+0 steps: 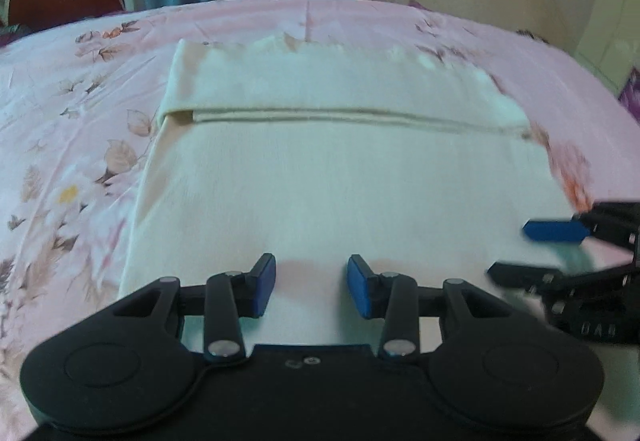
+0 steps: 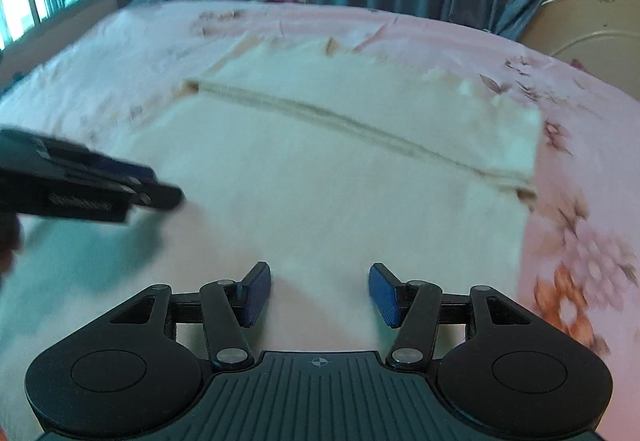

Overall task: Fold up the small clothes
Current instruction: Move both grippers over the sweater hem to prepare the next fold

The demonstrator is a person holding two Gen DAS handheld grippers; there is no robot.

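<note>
Fingers of both grippers stand spread, gripping nothing, above the cream garment. Risk: uneven pinching could drag its folded flap askew.

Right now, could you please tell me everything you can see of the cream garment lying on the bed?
The cream garment is a plain, soft-looking cloth with no print, spread flat on the pink floral bedsheet. Its far part is folded back toward the camera, so a hemmed edge runs straight across it, making a double layer beyond that line. Its far edge looks ragged, though blur hides detail. The left gripper and right gripper hover open at its near edge, gripping nothing.
</note>
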